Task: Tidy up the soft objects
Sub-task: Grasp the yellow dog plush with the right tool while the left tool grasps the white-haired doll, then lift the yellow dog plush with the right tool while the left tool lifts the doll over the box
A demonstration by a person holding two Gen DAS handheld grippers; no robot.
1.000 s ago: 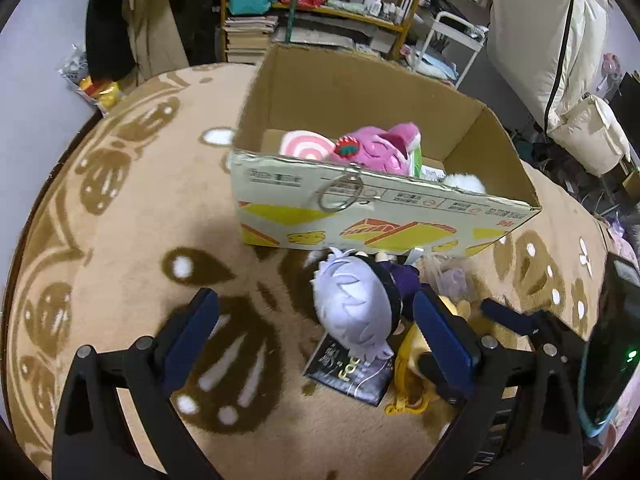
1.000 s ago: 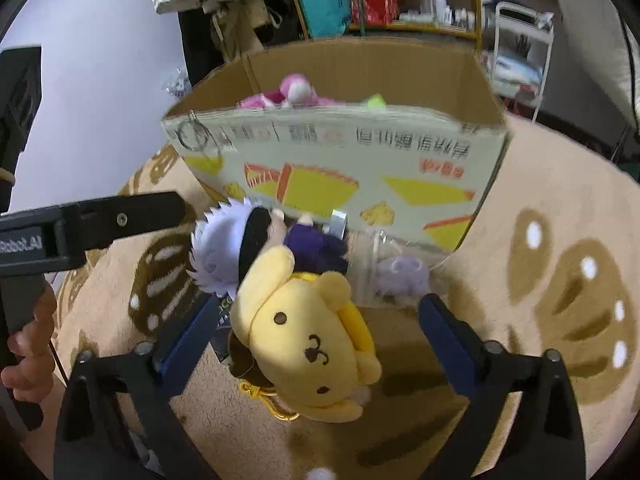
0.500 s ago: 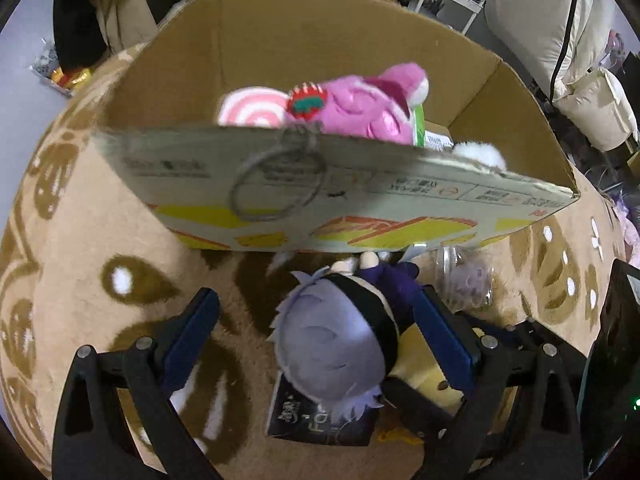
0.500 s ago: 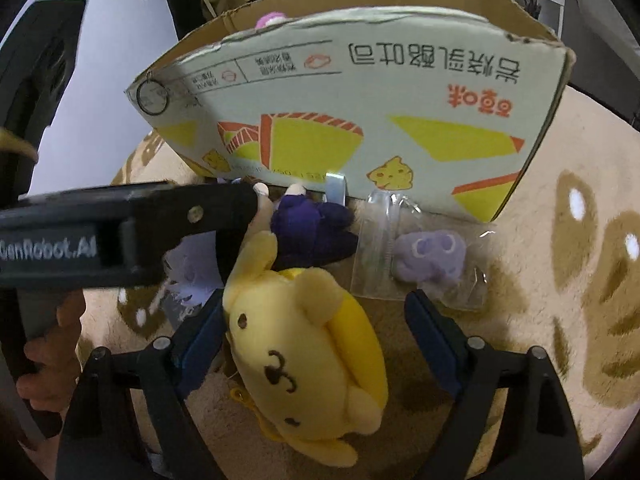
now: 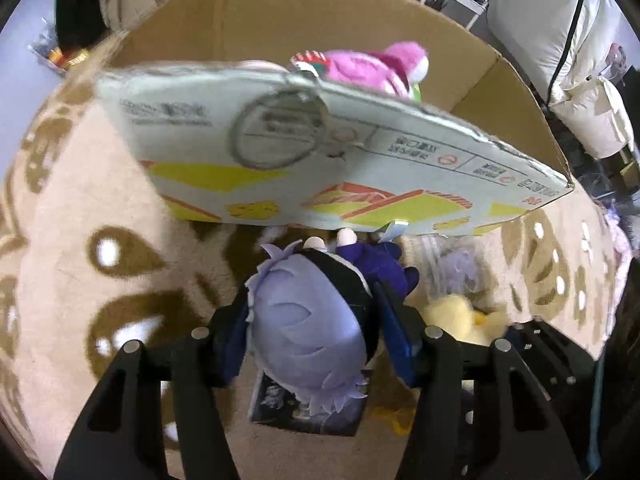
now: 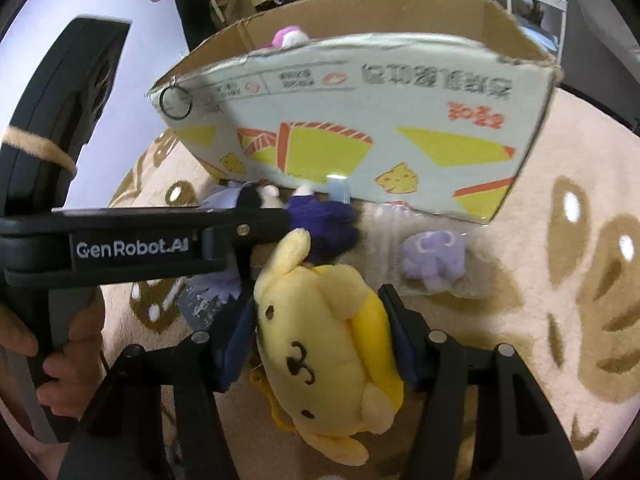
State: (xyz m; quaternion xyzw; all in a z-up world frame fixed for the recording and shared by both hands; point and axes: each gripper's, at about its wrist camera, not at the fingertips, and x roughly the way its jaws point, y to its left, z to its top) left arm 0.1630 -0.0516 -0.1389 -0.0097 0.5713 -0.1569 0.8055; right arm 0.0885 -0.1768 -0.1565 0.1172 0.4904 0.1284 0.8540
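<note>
While the pale-haired doll (image 5: 308, 320) lies on the rug (image 5: 80, 280) before the cardboard box (image 5: 320, 160), the left tool (image 5: 316, 332) is closing, pads against its head. Just beside it, the right tool (image 6: 320, 344) is closing on the yellow dog plush (image 6: 324, 344).

Your left gripper (image 5: 316, 330) points steeply down, its jaws closing with a plush head squeezed between the pads. Your right gripper (image 6: 318, 344), just beside it, is closing too, pads against a yellow plush.
</note>
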